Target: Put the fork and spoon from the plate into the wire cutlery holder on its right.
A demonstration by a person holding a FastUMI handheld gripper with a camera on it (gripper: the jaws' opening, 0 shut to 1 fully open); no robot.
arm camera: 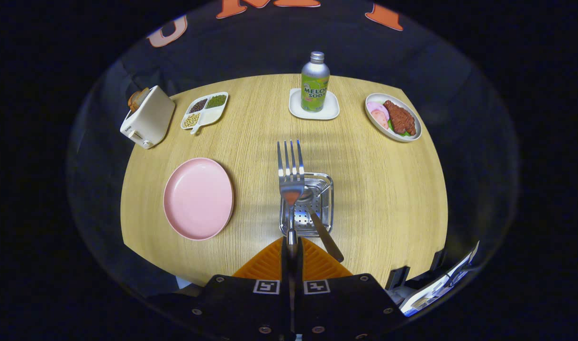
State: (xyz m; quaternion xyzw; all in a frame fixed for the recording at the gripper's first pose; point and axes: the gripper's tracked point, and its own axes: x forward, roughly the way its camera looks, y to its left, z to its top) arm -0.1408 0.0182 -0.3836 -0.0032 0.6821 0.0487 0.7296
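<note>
My gripper (291,253) is shut on the handle of a steel fork (290,171), whose tines point away from me above the wire cutlery holder (324,201). The holder is a square perforated steel basket standing just ahead of the fingers. A spoon (320,222) lies in it, bowl down inside and handle leaning out over the near right rim. The pink plate (198,197) sits bare to the holder's left.
At the table's far side stand a white toaster (148,118) with bread, a divided dish of beans (204,110), a soda bottle (315,81) on a white coaster, and an oval plate of meat (393,117). The table's near edge curves just below the fingers.
</note>
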